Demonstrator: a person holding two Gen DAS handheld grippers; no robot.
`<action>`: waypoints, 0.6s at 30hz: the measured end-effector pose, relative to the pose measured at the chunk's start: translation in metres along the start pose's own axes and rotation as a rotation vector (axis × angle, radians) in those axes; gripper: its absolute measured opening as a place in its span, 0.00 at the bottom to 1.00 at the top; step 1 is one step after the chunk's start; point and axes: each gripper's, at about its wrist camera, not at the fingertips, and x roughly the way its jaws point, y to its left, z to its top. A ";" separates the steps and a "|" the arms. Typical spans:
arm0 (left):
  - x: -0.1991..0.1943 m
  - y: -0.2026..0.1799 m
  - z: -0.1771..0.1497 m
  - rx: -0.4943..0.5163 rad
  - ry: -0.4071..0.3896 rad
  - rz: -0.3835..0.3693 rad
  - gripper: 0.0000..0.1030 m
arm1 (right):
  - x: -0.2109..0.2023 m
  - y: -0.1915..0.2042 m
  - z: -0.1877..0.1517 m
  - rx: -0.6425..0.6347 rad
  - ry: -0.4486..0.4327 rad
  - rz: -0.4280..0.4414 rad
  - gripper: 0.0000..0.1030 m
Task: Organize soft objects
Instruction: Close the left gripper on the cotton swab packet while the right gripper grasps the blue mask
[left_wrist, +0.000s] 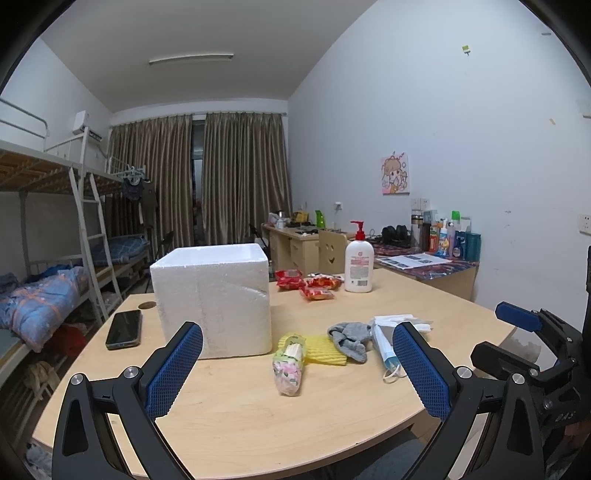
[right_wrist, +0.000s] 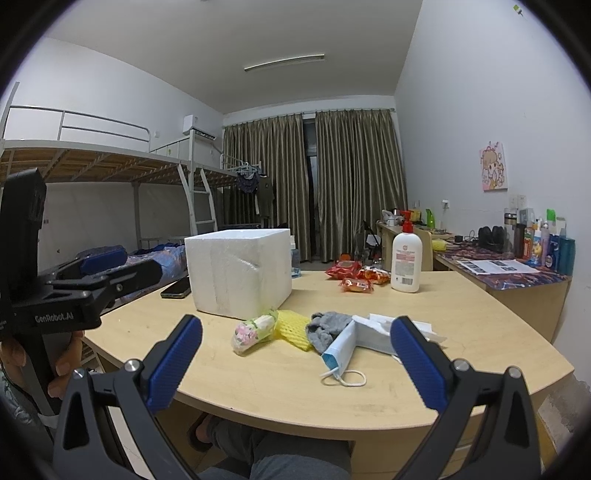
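Observation:
On the wooden table (left_wrist: 236, 413) lie a bagged floral cloth roll (left_wrist: 289, 363) (right_wrist: 254, 330), a yellow foam net (left_wrist: 324, 349) (right_wrist: 293, 328), a grey sock (left_wrist: 351, 339) (right_wrist: 327, 326), a blue face mask (left_wrist: 384, 350) (right_wrist: 341, 350) and white tissues (left_wrist: 395, 321) (right_wrist: 384, 325). A white foam box (left_wrist: 214, 299) (right_wrist: 240, 271) stands behind them. My left gripper (left_wrist: 297, 373) is open and empty, held near the table's front edge. My right gripper (right_wrist: 295, 363) is open and empty, in front of the mask.
A black phone (left_wrist: 124, 328) lies left of the box. Red snack packets (left_wrist: 308, 284) and a lotion pump bottle (left_wrist: 358, 260) stand at the back. A cluttered desk (left_wrist: 424, 258) is at the right, bunk beds (left_wrist: 55, 221) at the left.

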 end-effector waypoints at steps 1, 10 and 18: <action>0.001 0.000 0.000 0.001 0.001 -0.001 1.00 | 0.000 -0.001 0.000 0.001 0.001 -0.001 1.00; 0.002 -0.001 -0.001 0.016 -0.012 -0.001 1.00 | 0.004 -0.003 0.002 0.004 0.010 -0.008 1.00; 0.018 -0.002 -0.004 0.036 0.023 -0.004 1.00 | 0.013 -0.007 0.001 0.001 0.032 -0.031 1.00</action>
